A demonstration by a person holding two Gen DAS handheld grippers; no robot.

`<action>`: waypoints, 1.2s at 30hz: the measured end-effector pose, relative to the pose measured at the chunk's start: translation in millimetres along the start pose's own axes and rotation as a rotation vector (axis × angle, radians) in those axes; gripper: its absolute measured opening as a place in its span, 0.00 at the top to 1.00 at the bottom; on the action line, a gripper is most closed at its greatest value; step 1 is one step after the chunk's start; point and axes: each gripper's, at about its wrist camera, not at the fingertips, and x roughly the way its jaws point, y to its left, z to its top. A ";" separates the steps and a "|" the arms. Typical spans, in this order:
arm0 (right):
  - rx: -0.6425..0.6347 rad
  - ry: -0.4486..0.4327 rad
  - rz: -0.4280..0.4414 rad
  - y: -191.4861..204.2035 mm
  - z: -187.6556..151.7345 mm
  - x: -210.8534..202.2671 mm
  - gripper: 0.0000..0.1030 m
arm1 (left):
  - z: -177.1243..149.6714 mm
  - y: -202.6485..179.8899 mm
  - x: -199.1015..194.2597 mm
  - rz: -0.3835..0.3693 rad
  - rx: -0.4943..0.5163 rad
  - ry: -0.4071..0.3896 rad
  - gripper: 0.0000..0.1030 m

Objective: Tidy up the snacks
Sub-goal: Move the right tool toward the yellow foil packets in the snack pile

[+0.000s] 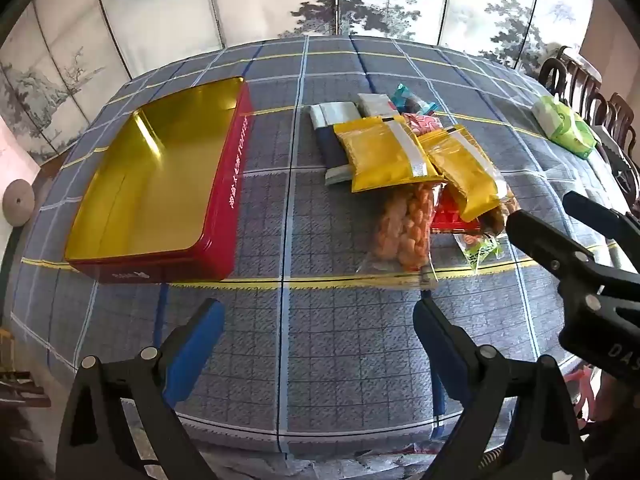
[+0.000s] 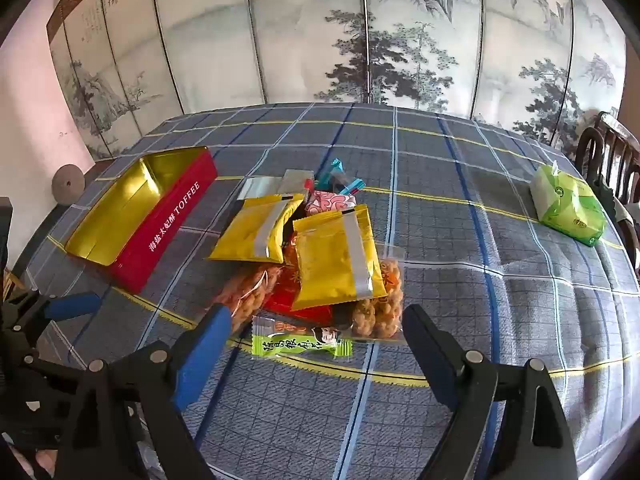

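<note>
Both grippers seen wide open, nothing held. Green candy packet [image 2: 302, 342] judged light, crinkly, slippery; best pinched across flat middle.

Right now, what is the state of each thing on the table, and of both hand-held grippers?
Red toffee tin: open, no lid on it, empty.
Two gold packets: sealed, lying on top of the snack pile.
Green candy: wrapped, flat on the tablecloth.
Tissue pack: apart from the pile.
Left hand-held gripper: open, empty.
Right hand-held gripper: open, empty.
</note>
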 end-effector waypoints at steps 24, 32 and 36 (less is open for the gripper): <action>-0.044 0.005 -0.034 0.7 3.2 7.3 0.13 | -0.9 12.0 3.2 0.012 -0.049 0.012 0.09; -0.079 0.045 -0.052 -3.6 10.5 25.8 0.23 | 1.5 15.8 6.1 0.013 -0.061 0.018 0.09; -0.101 0.083 -0.057 -4.7 16.1 40.8 0.26 | 4.0 16.6 6.5 0.015 -0.064 0.012 0.09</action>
